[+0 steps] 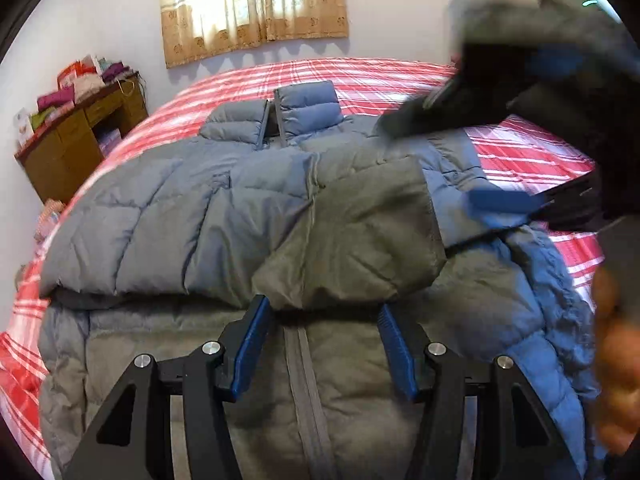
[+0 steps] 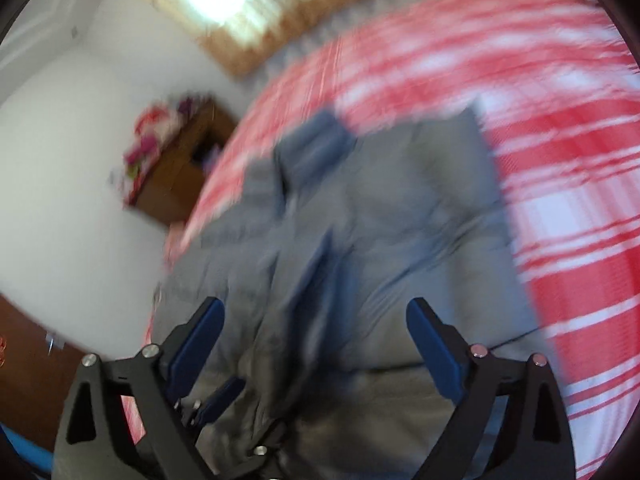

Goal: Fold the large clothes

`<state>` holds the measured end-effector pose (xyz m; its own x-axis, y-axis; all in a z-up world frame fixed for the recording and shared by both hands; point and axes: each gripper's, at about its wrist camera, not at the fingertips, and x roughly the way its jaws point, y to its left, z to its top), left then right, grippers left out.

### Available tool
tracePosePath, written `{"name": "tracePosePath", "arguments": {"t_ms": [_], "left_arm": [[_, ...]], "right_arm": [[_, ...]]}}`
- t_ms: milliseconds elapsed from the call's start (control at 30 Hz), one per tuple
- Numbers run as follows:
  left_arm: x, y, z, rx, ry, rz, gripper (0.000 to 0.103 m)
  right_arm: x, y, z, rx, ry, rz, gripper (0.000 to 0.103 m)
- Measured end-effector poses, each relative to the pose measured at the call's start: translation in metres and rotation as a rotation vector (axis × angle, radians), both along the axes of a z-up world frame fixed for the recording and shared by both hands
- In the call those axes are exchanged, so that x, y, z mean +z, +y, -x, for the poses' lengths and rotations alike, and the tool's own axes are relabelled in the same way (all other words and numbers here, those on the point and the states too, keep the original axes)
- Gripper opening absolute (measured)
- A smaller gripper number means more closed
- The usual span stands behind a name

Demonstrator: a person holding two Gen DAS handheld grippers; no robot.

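A grey-blue puffer jacket (image 1: 240, 208) lies face up on the bed, collar toward the far wall, with both sleeves folded across its chest. My left gripper (image 1: 323, 306) hovers over the jacket's lower front, above the zip. It is open; the cuff edge of the top sleeve (image 1: 360, 232) sits just beyond its blue pads (image 1: 252, 344) without being pressed. In the left wrist view my right gripper (image 1: 452, 152) shows blurred at the upper right, above the jacket's right shoulder, jaws apart. Its own blurred view shows the right gripper (image 2: 316, 308) open and empty over the jacket (image 2: 380, 200).
The bed has a red and white plaid cover (image 1: 400, 76) reaching the far wall. A wooden desk (image 1: 80, 140) piled with coloured items stands at the bed's left. A curtained window (image 1: 252, 8) is behind. A person's hand (image 1: 616, 360) is at the right edge.
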<state>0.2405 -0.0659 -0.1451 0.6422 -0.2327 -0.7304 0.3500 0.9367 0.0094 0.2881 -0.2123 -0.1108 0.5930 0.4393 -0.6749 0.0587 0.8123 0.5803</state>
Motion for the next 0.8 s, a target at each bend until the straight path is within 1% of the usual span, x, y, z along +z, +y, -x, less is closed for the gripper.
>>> {"name": "tracePosePath", "arguments": {"t_ms": [33, 67, 100, 133, 167, 233, 300, 333, 367, 400, 433, 500, 533, 633, 667, 733, 800], "left_arm": [[0.002, 0.005, 0.002, 0.007, 0.006, 0.020, 0.057], [0.003, 0.009, 0.004, 0.017, 0.008, 0.034, 0.057], [0.004, 0.016, 0.008, 0.029, 0.011, 0.052, 0.057], [0.005, 0.027, 0.013, 0.042, 0.015, 0.063, 0.057], [0.005, 0.034, 0.016, 0.051, 0.015, 0.064, 0.057], [0.007, 0.059, 0.023, 0.105, 0.015, 0.077, 0.057], [0.013, 0.078, 0.023, 0.142, 0.015, 0.114, 0.057], [0.020, 0.093, 0.020, 0.172, 0.001, 0.129, 0.057], [0.024, 0.100, 0.017, 0.191, -0.011, 0.129, 0.057], [0.030, 0.109, 0.011, 0.217, -0.027, 0.123, 0.057], [0.037, 0.119, 0.001, 0.246, -0.046, 0.107, 0.057], [0.045, 0.132, -0.013, 0.288, -0.068, 0.069, 0.057], [0.052, 0.141, -0.023, 0.315, -0.084, 0.052, 0.057], [0.064, 0.165, -0.047, 0.370, -0.098, 0.073, 0.057], [0.066, 0.170, -0.056, 0.391, -0.107, 0.071, 0.057], [0.066, 0.175, -0.072, 0.431, -0.120, 0.052, 0.057], [0.065, 0.175, -0.092, 0.441, -0.115, 0.050, 0.057]], "right_arm": [[-0.008, 0.008, -0.006, 0.021, 0.027, 0.018, 0.077], [-0.012, 0.013, -0.009, 0.033, 0.043, 0.032, 0.072], [-0.020, 0.021, -0.014, 0.059, 0.069, 0.060, 0.057], [-0.024, 0.025, -0.016, 0.075, 0.078, 0.077, 0.036], [-0.026, 0.027, -0.017, 0.080, 0.079, 0.099, 0.030], [-0.022, 0.033, -0.013, 0.076, 0.037, 0.188, 0.028], [-0.020, 0.037, -0.007, 0.081, 0.018, 0.259, 0.027], [-0.022, 0.037, -0.003, 0.087, 0.015, 0.286, 0.028], [-0.024, 0.039, 0.000, 0.089, 0.016, 0.318, 0.028], [-0.025, 0.036, 0.001, 0.088, 0.016, 0.336, 0.034], [-0.024, 0.035, 0.003, 0.084, 0.013, 0.363, 0.044], [-0.017, 0.032, 0.009, 0.067, -0.005, 0.415, 0.055], [-0.010, 0.025, 0.012, 0.049, -0.017, 0.436, 0.055], [0.020, 0.012, 0.018, -0.048, -0.088, 0.504, 0.055], [0.029, 0.010, 0.016, -0.063, -0.108, 0.504, 0.056], [0.040, 0.014, 0.006, -0.057, -0.133, 0.482, 0.052], [0.043, 0.026, -0.015, -0.031, -0.140, 0.459, 0.050]]}}
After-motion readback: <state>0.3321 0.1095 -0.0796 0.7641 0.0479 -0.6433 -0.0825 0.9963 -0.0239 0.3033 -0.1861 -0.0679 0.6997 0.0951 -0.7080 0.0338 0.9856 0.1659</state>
